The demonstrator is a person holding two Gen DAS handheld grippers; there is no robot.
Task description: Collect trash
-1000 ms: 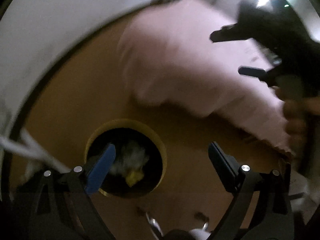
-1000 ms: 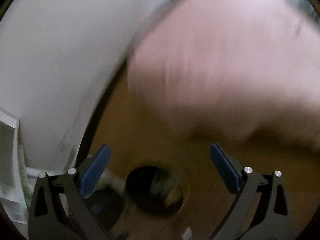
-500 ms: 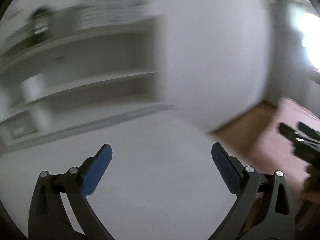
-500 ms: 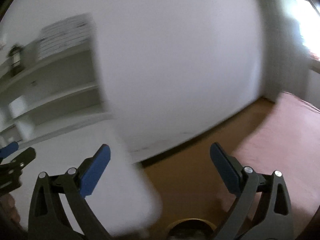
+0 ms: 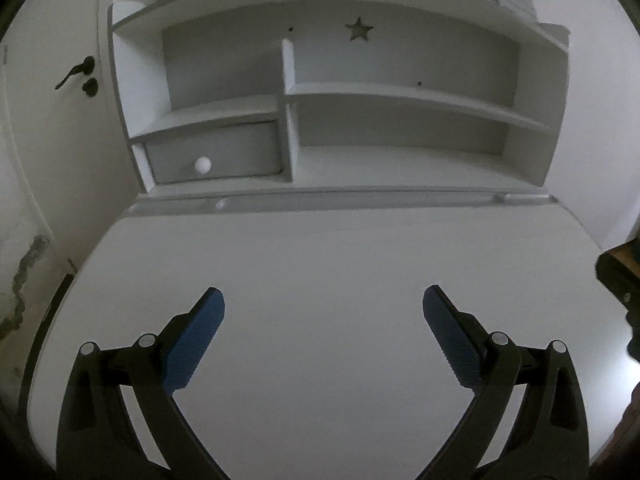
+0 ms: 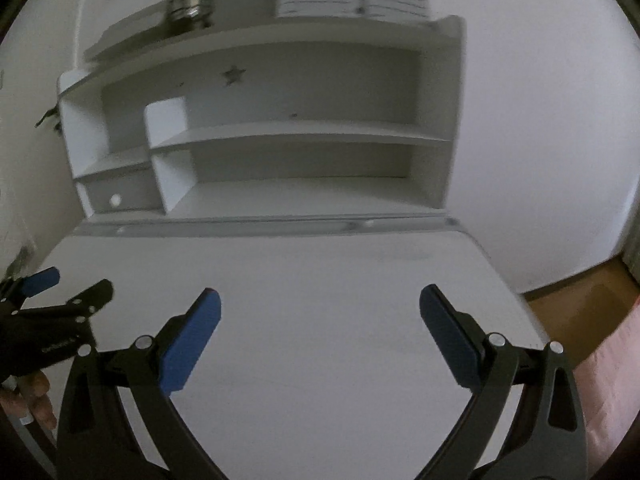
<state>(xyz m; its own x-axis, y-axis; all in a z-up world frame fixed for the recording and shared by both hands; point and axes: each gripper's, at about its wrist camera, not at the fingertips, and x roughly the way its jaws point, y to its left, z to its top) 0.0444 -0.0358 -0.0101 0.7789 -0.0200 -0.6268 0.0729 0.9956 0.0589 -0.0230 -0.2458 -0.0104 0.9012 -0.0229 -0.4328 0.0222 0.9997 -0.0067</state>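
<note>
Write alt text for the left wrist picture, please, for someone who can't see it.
An open two-fingered tool with blue pads hovers over a bare white desk, holding nothing. Behind stands a white shelf unit with a star cutout and a small drawer.

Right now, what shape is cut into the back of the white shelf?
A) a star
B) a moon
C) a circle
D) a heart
A: a small dark star shows on the back panel of the white shelf, high up above the middle board, and the right wrist view shows the same star.
</note>
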